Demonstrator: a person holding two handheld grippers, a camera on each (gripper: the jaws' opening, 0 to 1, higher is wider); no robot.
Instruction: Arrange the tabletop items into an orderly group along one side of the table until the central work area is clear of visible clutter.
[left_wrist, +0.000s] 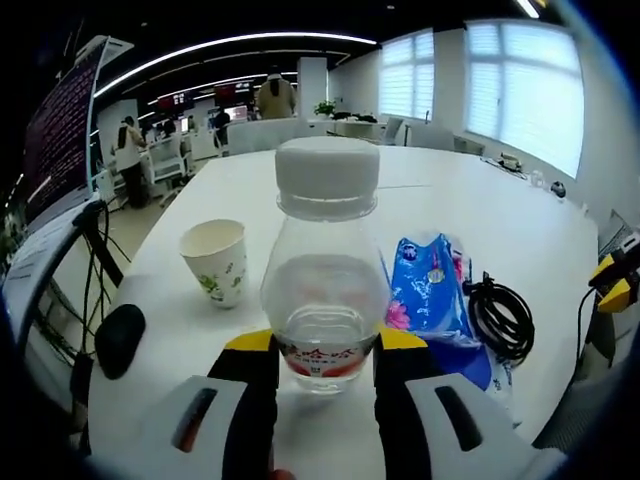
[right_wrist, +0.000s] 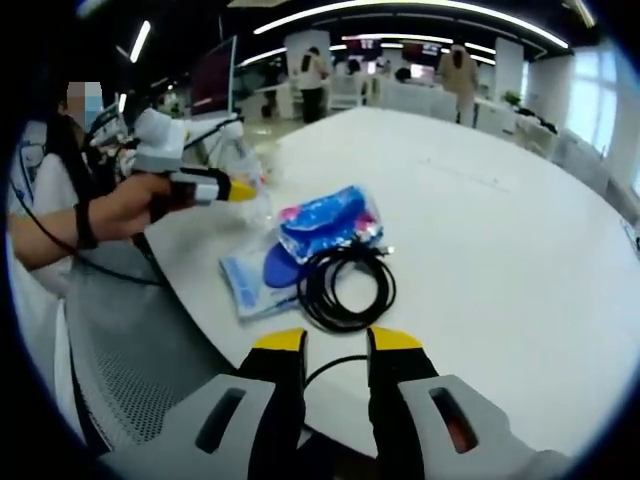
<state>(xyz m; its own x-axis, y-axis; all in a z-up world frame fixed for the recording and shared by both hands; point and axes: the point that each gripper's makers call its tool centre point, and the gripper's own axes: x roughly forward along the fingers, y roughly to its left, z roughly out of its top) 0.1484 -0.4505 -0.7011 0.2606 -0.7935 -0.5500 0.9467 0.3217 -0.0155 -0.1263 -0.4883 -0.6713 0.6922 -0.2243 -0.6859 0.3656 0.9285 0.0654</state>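
Presently we note, left to right on the white table (left_wrist: 500, 215): paper cup (left_wrist: 216, 260), then clear bottle (left_wrist: 325, 270) clamped by our left gripper (left_wrist: 326, 352), blue packet (left_wrist: 430, 285), coiled black cable (left_wrist: 500, 315). Our right gripper (right_wrist: 335, 347) hangs open just short of the cable.

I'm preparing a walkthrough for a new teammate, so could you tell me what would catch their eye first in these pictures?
First, the clear water bottle with a white cap, upright between the left gripper jaws near the table edge. Beside it stand a floral paper cup and a blue tissue pack. Ahead of the right gripper lies a coiled black cable.
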